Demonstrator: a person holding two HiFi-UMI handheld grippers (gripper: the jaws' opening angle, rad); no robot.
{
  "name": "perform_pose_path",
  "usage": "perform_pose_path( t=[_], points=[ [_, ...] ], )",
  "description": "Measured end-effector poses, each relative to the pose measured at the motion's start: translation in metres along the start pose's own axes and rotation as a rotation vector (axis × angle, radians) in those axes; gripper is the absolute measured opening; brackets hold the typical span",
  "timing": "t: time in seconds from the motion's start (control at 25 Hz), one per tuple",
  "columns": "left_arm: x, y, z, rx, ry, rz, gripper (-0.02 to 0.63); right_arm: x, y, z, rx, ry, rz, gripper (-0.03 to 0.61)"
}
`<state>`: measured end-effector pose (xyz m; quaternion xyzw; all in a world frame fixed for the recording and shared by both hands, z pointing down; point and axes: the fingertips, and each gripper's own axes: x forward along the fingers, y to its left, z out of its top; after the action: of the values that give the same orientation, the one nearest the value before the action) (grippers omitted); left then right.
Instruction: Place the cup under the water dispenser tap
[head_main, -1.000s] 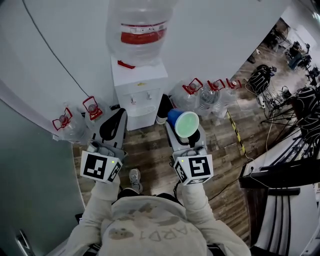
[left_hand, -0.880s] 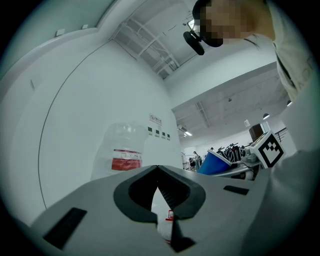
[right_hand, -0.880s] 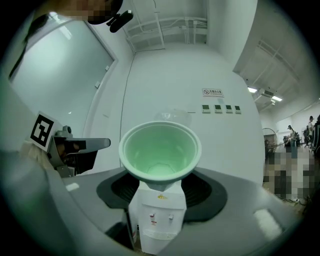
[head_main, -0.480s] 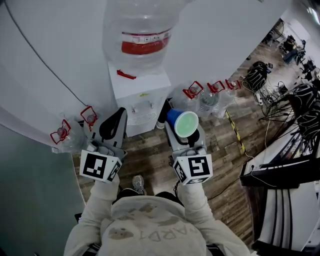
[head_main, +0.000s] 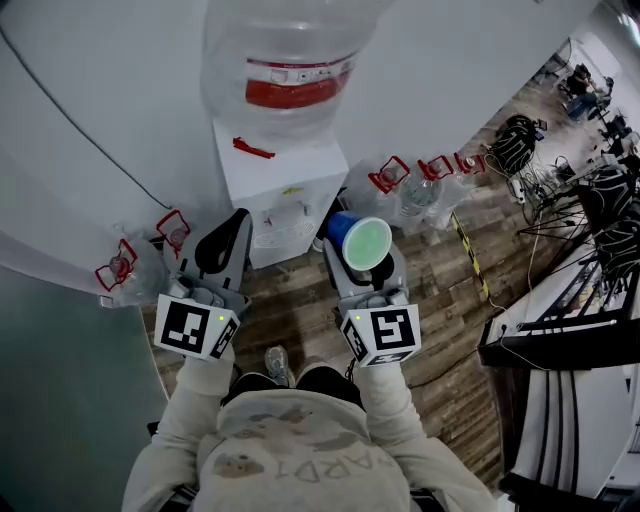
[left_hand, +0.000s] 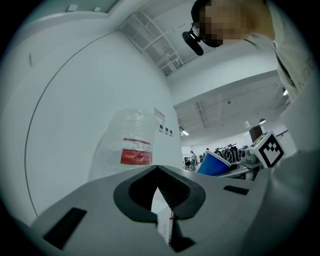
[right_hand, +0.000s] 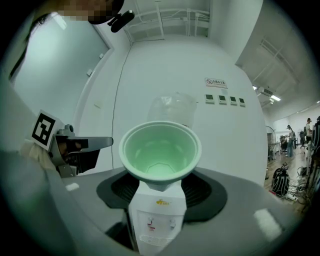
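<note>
A white water dispenser stands against the wall with a big clear bottle on top; its two taps face me. My right gripper is shut on a blue cup with a pale green inside, held tilted with its mouth toward me, just right of the dispenser's front. In the right gripper view the cup sits between the jaws of that gripper, above the dispenser. My left gripper hangs left of the dispenser, shut and holding nothing; its tips meet.
Spare water bottles with red caps lie on the wooden floor at the left and at the right of the dispenser. Cables and desks crowd the far right. A grey partition runs along the left.
Both grippers and the cup have moved forward toward the dispenser, which now looms larger and nearer. The grip on the cup is unchanged.
</note>
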<state>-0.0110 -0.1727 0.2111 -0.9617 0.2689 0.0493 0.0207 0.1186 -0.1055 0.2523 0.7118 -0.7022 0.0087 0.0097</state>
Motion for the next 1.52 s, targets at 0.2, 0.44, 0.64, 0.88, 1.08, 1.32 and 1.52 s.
perform_pose_path(
  t=[0.2,0.44,0.64,0.88,1.08,1.32,1.52],
  points=[
    [0.012,0.007,-0.015,-0.003,0.025,0.008,0.006,0.017,-0.005,-0.019,0.005,0.038,0.021,0.27],
    [0.03,0.011,-0.033,-0.018,0.05,0.031,0.006,0.038,-0.016,-0.047,0.02,0.098,0.062,0.27],
    [0.041,0.017,-0.047,-0.02,0.063,0.056,0.006,0.059,-0.024,-0.073,0.025,0.149,0.105,0.268],
    [0.049,0.022,-0.07,-0.033,0.091,0.099,0.006,0.083,-0.03,-0.106,0.014,0.199,0.164,0.268],
    [0.05,0.027,-0.09,-0.041,0.111,0.137,0.006,0.099,-0.03,-0.14,0.013,0.234,0.21,0.267],
    [0.044,0.034,-0.116,-0.063,0.136,0.19,0.006,0.114,-0.025,-0.181,0.011,0.268,0.257,0.265],
    [0.042,0.039,-0.134,-0.064,0.15,0.206,0.006,0.128,-0.021,-0.212,0.024,0.294,0.283,0.25]
  ],
)
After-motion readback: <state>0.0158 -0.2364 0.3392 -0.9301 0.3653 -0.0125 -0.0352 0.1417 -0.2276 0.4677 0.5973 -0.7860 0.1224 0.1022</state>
